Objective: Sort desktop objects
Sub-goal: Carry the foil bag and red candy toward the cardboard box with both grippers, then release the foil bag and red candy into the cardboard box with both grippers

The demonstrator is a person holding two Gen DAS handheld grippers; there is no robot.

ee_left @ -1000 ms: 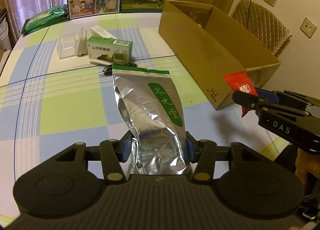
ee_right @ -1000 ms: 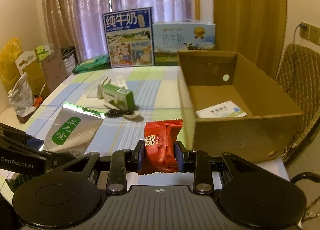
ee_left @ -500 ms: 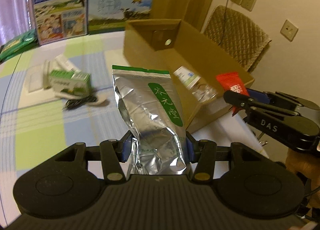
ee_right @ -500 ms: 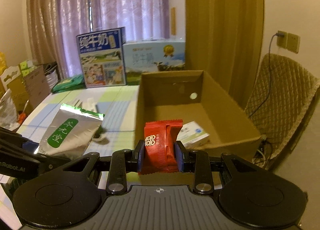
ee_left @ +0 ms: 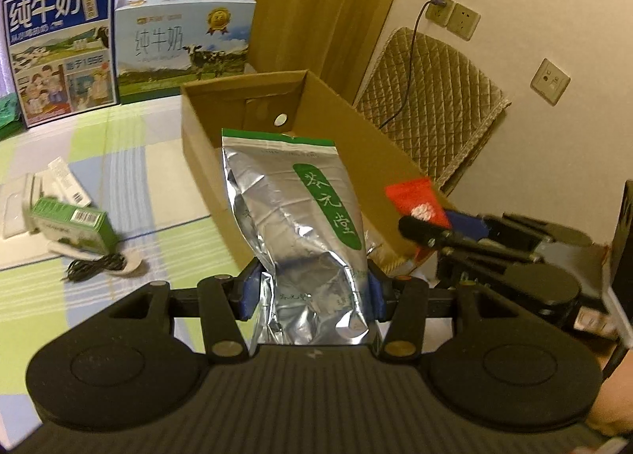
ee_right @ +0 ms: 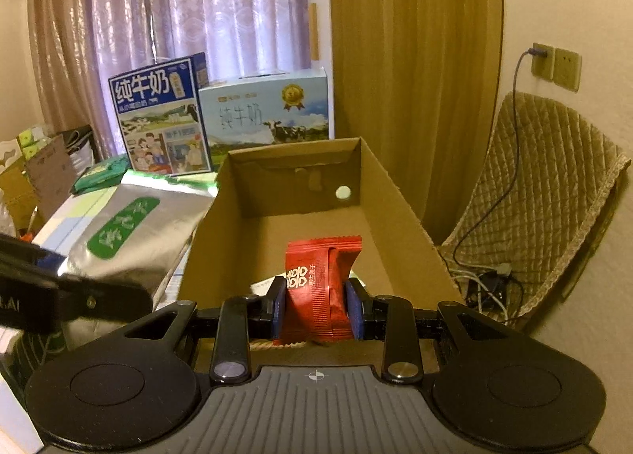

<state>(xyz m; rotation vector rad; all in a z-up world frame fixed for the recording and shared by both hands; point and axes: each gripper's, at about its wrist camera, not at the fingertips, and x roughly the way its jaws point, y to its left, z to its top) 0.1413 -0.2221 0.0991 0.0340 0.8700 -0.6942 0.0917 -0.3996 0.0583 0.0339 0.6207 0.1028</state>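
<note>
My left gripper point(ee_left: 312, 292) is shut on a silver foil pouch point(ee_left: 300, 224) with a green label, held upright in front of the open cardboard box point(ee_left: 198, 145). My right gripper point(ee_right: 316, 313) is shut on a red snack packet point(ee_right: 320, 288), raised over the near end of the same cardboard box point(ee_right: 395, 193). In the left wrist view the red packet point(ee_left: 415, 203) and the right gripper point(ee_left: 431, 232) show at the right, over the box's near corner. The silver pouch point(ee_right: 134, 232) shows left of the box in the right wrist view. A white item lies on the box floor, mostly hidden.
On the checked tablecloth point(ee_left: 130, 161) lie a green carton point(ee_left: 71, 224), a clear plastic case point(ee_left: 16, 209), a white tube and a black cable point(ee_left: 95, 268). Two milk cartons point(ee_left: 59, 46) point(ee_left: 182, 42) stand at the back. A quilted chair point(ee_right: 554, 193) is right of the table.
Both grippers have moved right and up toward the box. The red packet is now over the box's near end, and the silver pouch is closer to the box's left wall.
</note>
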